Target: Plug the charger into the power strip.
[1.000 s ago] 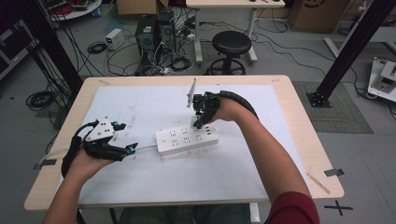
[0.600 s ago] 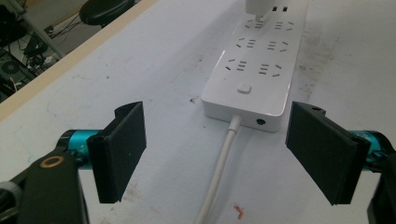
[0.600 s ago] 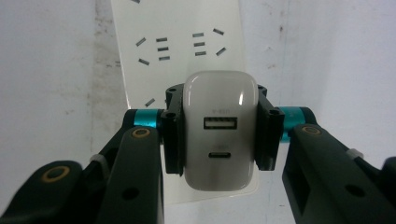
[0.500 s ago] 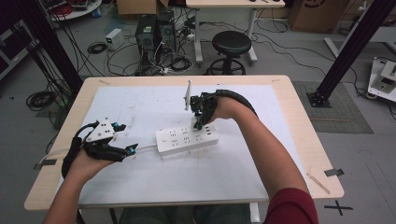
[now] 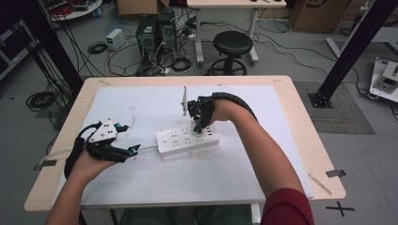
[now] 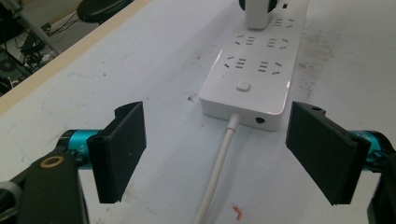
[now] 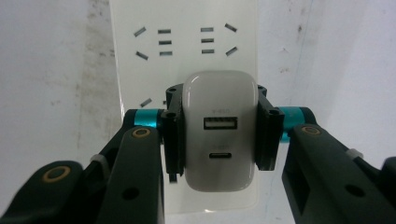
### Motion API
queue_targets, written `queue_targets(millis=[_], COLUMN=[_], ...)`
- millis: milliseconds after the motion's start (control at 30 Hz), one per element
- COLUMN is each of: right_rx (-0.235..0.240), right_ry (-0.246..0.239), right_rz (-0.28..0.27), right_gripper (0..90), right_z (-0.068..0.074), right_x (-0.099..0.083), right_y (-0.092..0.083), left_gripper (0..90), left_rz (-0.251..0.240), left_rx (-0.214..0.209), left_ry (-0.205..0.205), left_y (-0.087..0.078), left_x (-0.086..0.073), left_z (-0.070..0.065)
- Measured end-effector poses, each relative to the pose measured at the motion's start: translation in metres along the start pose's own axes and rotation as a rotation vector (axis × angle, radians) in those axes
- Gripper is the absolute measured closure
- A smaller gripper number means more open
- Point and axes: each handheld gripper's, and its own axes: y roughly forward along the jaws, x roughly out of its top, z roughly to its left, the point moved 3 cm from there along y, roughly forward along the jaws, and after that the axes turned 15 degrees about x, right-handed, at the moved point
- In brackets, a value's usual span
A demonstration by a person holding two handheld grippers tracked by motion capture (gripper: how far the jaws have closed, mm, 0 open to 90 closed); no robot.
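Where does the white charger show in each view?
High view: the charger sits mid-table under the right gripper, over the strip's right part.
Left gripper view: top centre, cut by the edge, at the strip's far end.
Right gripper view: centre, clamped between the black jaws, its two ports facing the camera.
Shared landmark: the white power strip.

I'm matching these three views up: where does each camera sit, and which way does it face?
High view: above the person's side, looking down the table; both forearms show.
Left gripper view: between open jaws, facing the power strip and its cord.
Right gripper view: looks down on the charger clamped over the strip.
All three share the strip.
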Motion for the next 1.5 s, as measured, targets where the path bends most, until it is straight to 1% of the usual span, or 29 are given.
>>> queue_targets(millis=[200,267,333,400,467,567,600,633,667,733,767,833,867,900,1000,1033,1067,1100,1133,1167,1200,1233,1300,1333,1367,1400,1433,1467,1500], right_rx=[-0.002,0.004,-0.004,-0.008,-0.001,-0.006,-0.011,-0.011,-0.018,-0.018,-0.008,-0.012,-0.015,-0.01,-0.01,-0.016,-0.015,-0.012,-0.016,-0.014,-0.014,-0.013,-0.013,-0.037,-0.041,-0.041,-0.049,-0.049,-0.061], right_ry=[0.015,0.019,0.021,0.039,0.034,0.026,0.033,0.033,0.029,0.029,0.031,0.048,0.034,0.05,0.048,0.031,0.04,0.045,0.024,0.035,0.035,0.044,0.044,0.107,0.124,0.124,0.127,0.127,0.13], right_rz=[0.001,0.002,0.008,0.012,0.009,0.011,0.025,0.025,0.053,0.053,0.036,0.054,0.05,0.057,0.059,0.049,0.051,0.046,0.034,0.023,0.023,0.01,0.01,-0.107,-0.139,-0.139,-0.159,-0.159,-0.177], right_gripper=[64.0,64.1,64.1,64.1,64.1,64.1,64.1,64.1,64.1,64.1,64.1,64.0,64.0,64.0,63.9,63.9,63.6,63.4,63.2,63.0,63.0,63.0,62.2,44.4,43.3,43.3,42.0,42.0,41.0], right_z=[0.001,0.0,0.001,0.003,0.001,0.001,0.003,0.003,0.003,0.003,0.0,0.002,0.001,0.002,0.001,0.001,0.002,0.002,0.0,0.001,0.001,0.001,0.001,0.006,0.007,0.007,0.009,0.009,0.013], right_x=[0.0,0.0,0.001,0.001,0.001,0.002,0.003,0.003,0.006,0.006,0.005,0.005,0.005,0.005,0.006,0.005,0.004,0.004,0.004,0.003,0.003,0.002,0.002,-0.001,-0.002,-0.002,-0.003,-0.003,-0.004], right_y=[0.0,0.0,0.0,0.001,0.001,0.001,0.003,0.003,0.004,0.004,0.005,0.006,0.006,0.006,0.007,0.007,0.007,0.006,0.006,0.006,0.006,0.005,0.005,-0.012,-0.017,-0.017,-0.022,-0.022,-0.027], left_gripper=[20.3,20.3,20.3,20.3,20.3,20.3,20.3,20.3,20.3,20.3,20.3,20.3,20.3,20.3,20.3,20.3,20.3,20.3,20.3,20.3,20.3,20.3,20.3,20.3,20.3,20.3,20.3,20.3,20.3], left_rz=[0.006,0.006,0.005,0.001,0.003,0.0,0.0,0.0,0.0,0.003,0.003,0.007,0.005,0.005,0.004,-0.001,0.0,-0.002,-0.002,0.001,0.001,0.001,-0.002,-0.003,-0.007,-0.007,-0.007,-0.007,-0.011], left_rx=[-0.004,-0.005,-0.007,-0.006,-0.004,-0.007,-0.009,-0.009,-0.009,-0.013,-0.015,-0.013,-0.013,-0.012,-0.009,-0.01,-0.009,-0.011,-0.011,-0.009,-0.009,-0.009,-0.009,-0.009,-0.006,-0.006,-0.006,-0.006,-0.004], left_ry=[0.007,0.01,0.01,0.013,0.011,0.01,0.011,0.011,0.011,0.018,0.017,0.021,0.021,0.017,0.015,0.01,0.011,0.008,0.002,0.009,0.009,0.009,0.006,0.007,0.01,0.01,0.014,0.014,0.019], left_y=[0.002,0.004,0.004,0.004,0.005,0.006,0.008,0.008,0.008,0.009,0.01,0.011,0.012,0.012,0.011,0.01,0.009,0.009,0.009,0.008,0.008,0.008,0.008,0.007,0.006,0.006,0.005,0.005,0.004], left_x=[0.0,0.001,0.002,0.003,0.003,0.003,0.004,0.004,0.004,0.005,0.004,0.004,0.005,0.005,0.005,0.005,0.005,0.005,0.005,0.005,0.005,0.005,0.005,0.006,0.007,0.007,0.008,0.008,0.009], left_z=[-0.001,-0.001,-0.001,-0.002,-0.001,-0.002,-0.002,-0.002,-0.002,-0.005,-0.005,-0.005,-0.004,-0.004,-0.003,-0.003,-0.002,-0.001,-0.001,0.001,0.001,0.001,0.002,0.002,0.003,0.003,0.003,0.003,0.004])
